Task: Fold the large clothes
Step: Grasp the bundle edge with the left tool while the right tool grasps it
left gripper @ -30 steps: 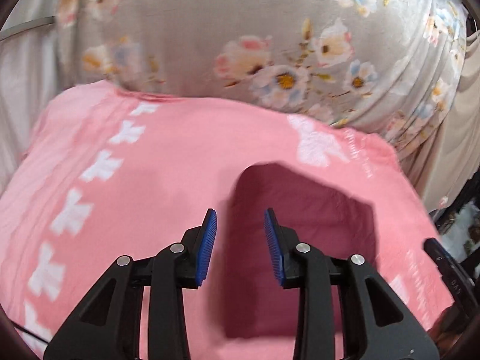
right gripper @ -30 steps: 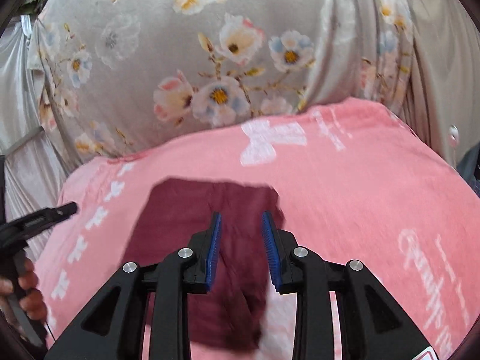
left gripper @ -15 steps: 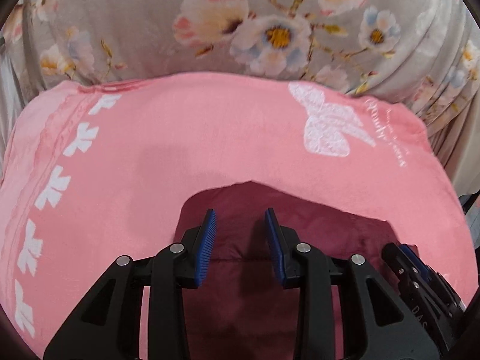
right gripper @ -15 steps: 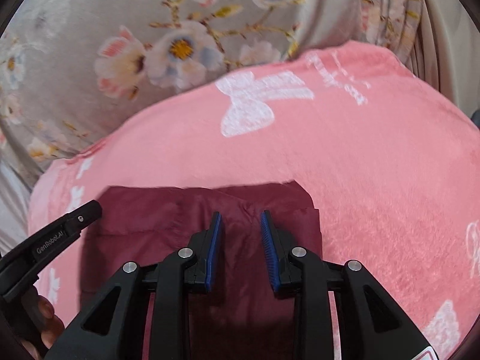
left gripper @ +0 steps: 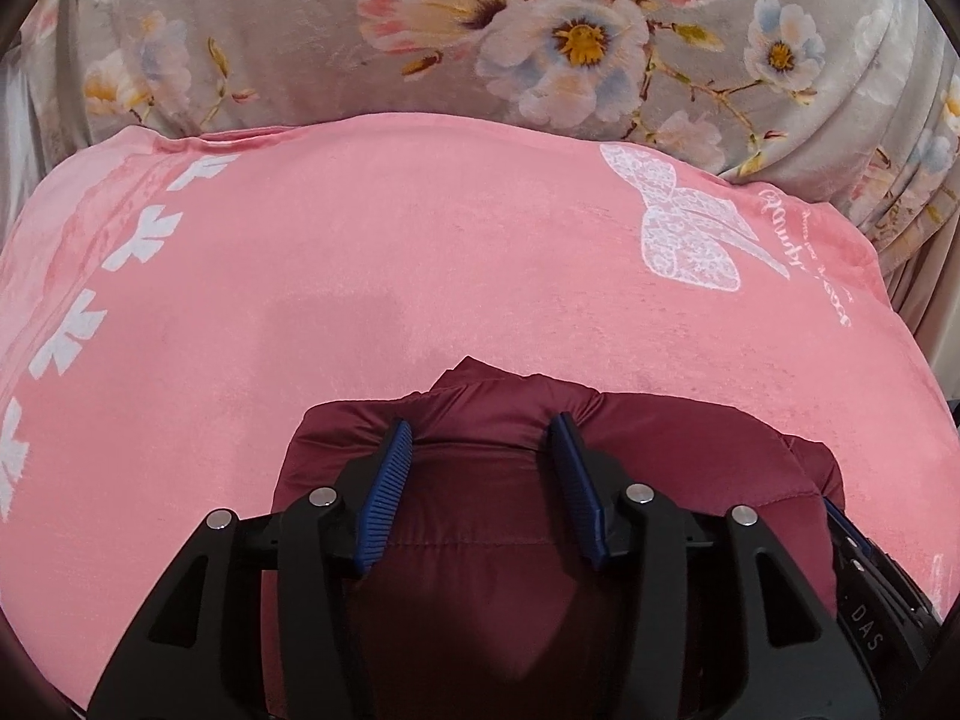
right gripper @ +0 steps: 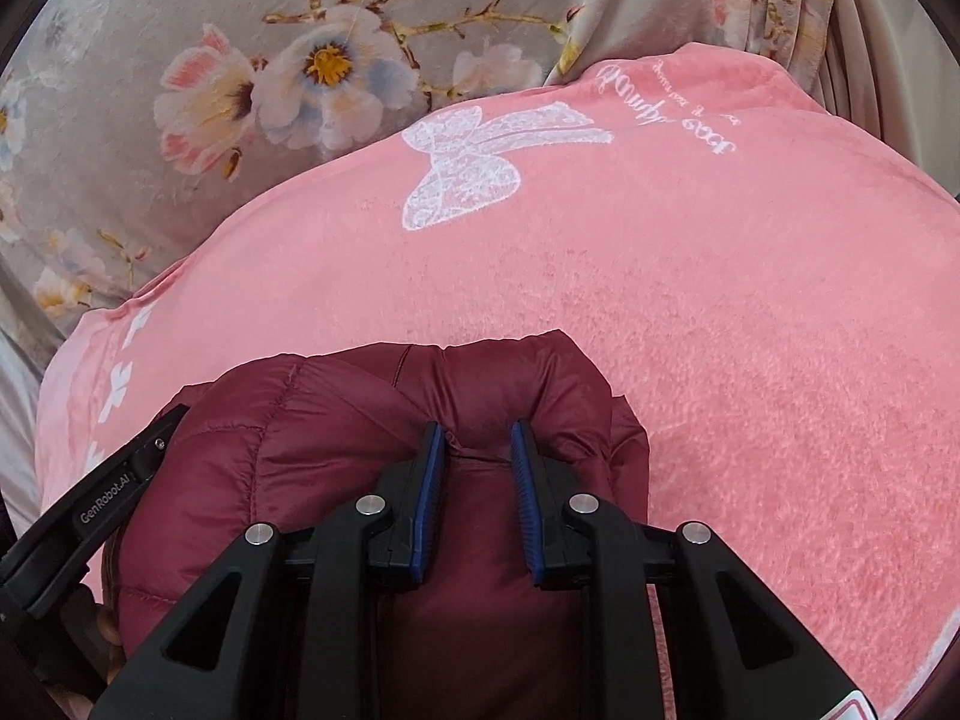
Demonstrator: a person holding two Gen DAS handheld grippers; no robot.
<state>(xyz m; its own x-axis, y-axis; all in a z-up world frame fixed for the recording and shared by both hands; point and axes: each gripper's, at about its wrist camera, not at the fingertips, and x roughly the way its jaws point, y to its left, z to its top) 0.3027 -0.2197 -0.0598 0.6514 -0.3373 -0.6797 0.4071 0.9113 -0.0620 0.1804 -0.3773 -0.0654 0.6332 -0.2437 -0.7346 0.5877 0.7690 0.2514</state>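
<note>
A maroon quilted puffer garment (left gripper: 660, 438) lies folded in a puffy bundle on a pink blanket (left gripper: 420, 276). It also shows in the right wrist view (right gripper: 336, 420). My left gripper (left gripper: 483, 426) presses down on the bundle's far edge with its jaws apart and fabric bulging between the blue pads (left gripper: 390, 474). My right gripper (right gripper: 477, 429) sits on the same bundle, jaws narrowly apart, with a pinch of fabric between them. The left gripper's body (right gripper: 90, 516) shows at the left in the right wrist view.
The pink blanket (right gripper: 720, 330) has white bow prints (left gripper: 690, 234) and script lettering. Behind it lies a grey floral bedcover (left gripper: 540, 48). Pale cloth hangs at the right edge (right gripper: 888, 60).
Both grippers have come down and forward onto the maroon bundle. The left jaws have opened a little wider. The garment now looks more bunched and puffed under the fingers.
</note>
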